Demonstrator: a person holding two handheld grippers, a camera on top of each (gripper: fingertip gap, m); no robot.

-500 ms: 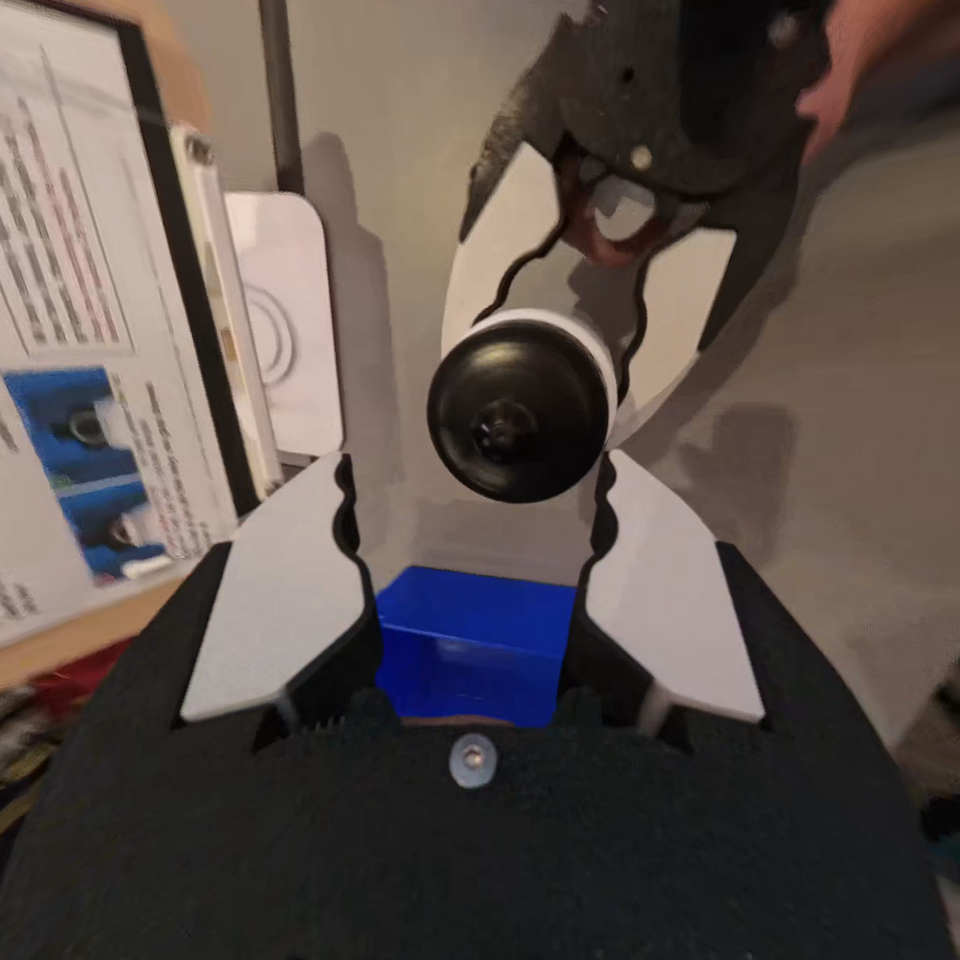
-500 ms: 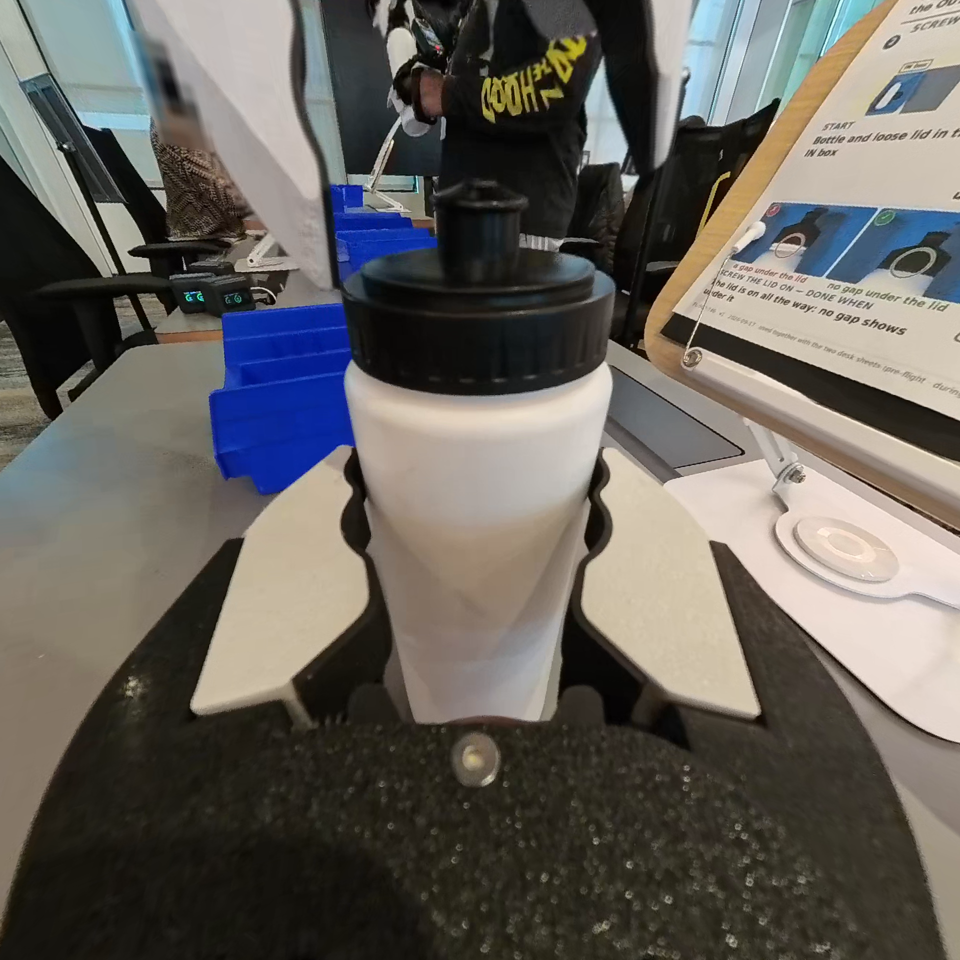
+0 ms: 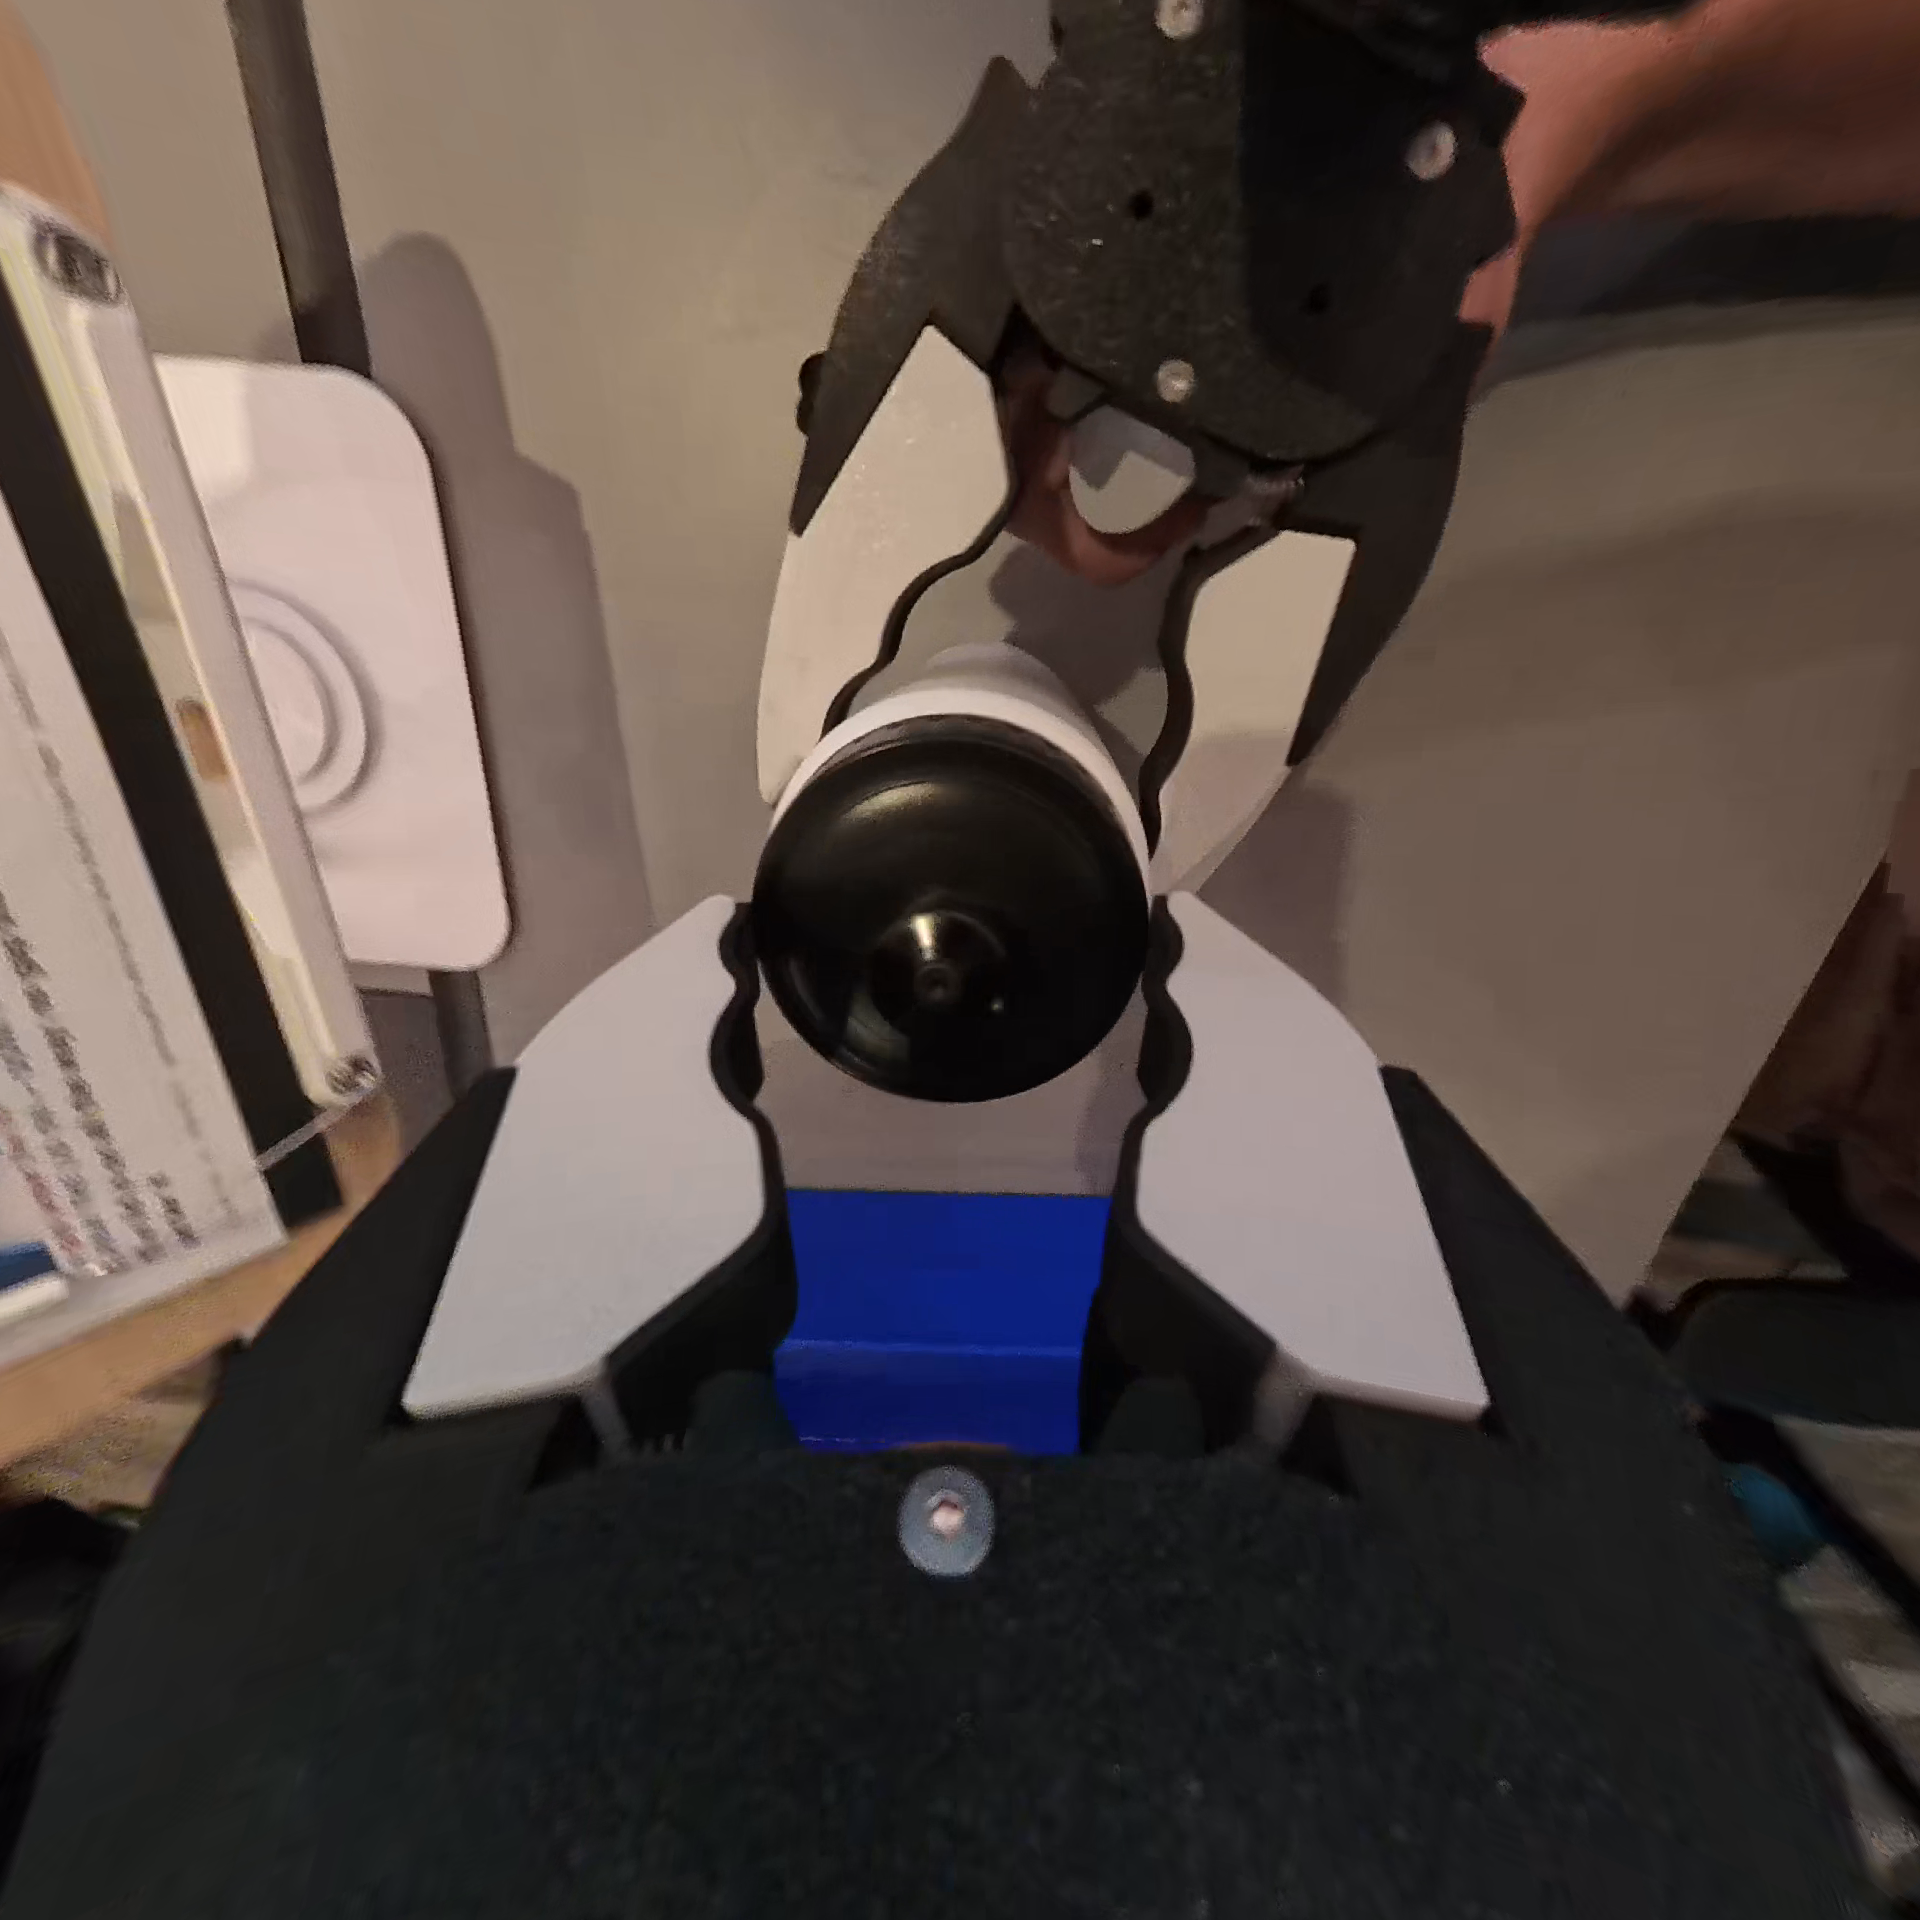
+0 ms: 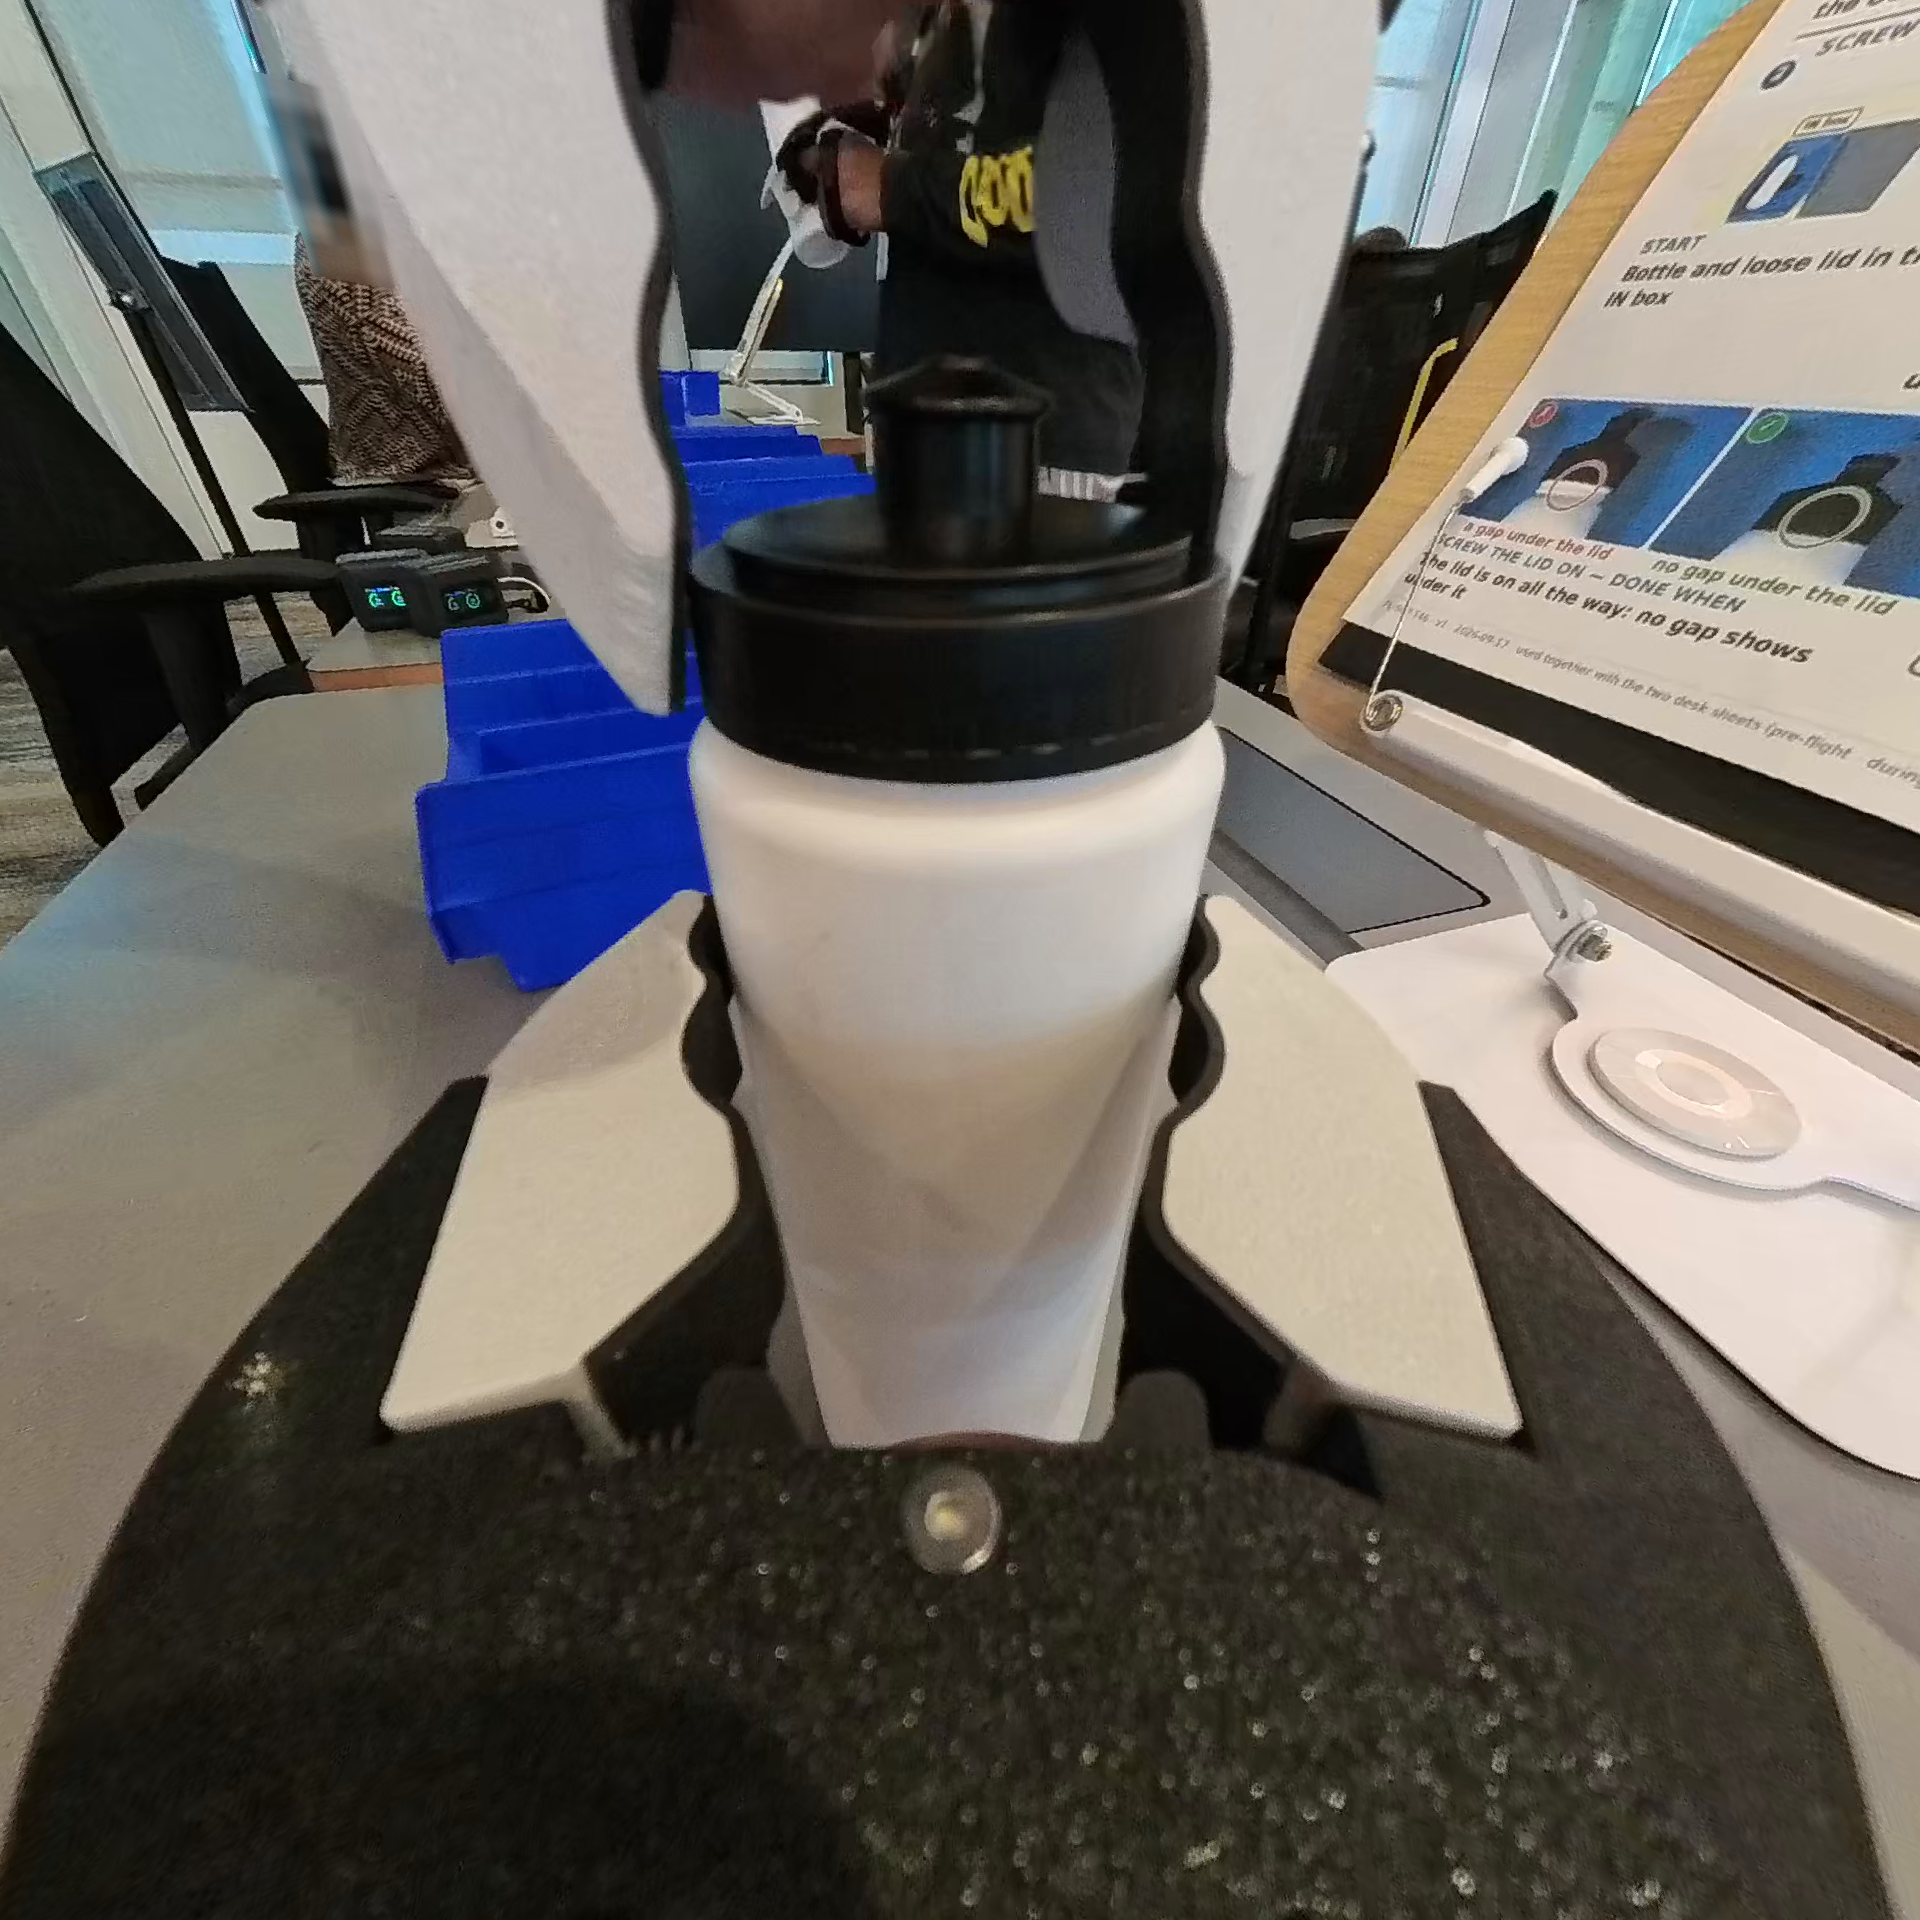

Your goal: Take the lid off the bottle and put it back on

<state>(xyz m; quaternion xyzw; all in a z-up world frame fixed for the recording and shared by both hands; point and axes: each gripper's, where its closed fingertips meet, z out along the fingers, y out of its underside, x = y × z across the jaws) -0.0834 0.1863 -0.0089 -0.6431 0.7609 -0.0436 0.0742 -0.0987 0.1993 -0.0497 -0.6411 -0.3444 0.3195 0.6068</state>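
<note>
A white bottle (image 4: 956, 987) with a black spouted lid (image 4: 956, 665) stands upright above the grey table (image 4: 208, 935). My right gripper (image 4: 951, 925) is shut on the bottle's body, with both pads pressed on its sides. My left gripper (image 4: 940, 623) comes down from above and its fingers (image 4: 520, 416) sit on both sides of the lid's rim. The left wrist view looks straight down on the lid (image 3: 945, 935). There my left gripper (image 3: 948, 914) has both pads against the rim, shut on the lid. The right gripper (image 3: 987, 821) shows beyond it, around the bottle (image 3: 966, 691).
A blue bin (image 4: 551, 831) sits on the table behind and left of the bottle, and shows under the left gripper (image 3: 935, 1320). An instruction board on a white stand (image 4: 1662, 520) rises at the right, with its base plate (image 4: 1662, 1143) on the table. People and chairs are in the background.
My left gripper has come down around the lid and its fingers have closed in from a wider spread onto the rim. The right gripper still holds the bottle.
</note>
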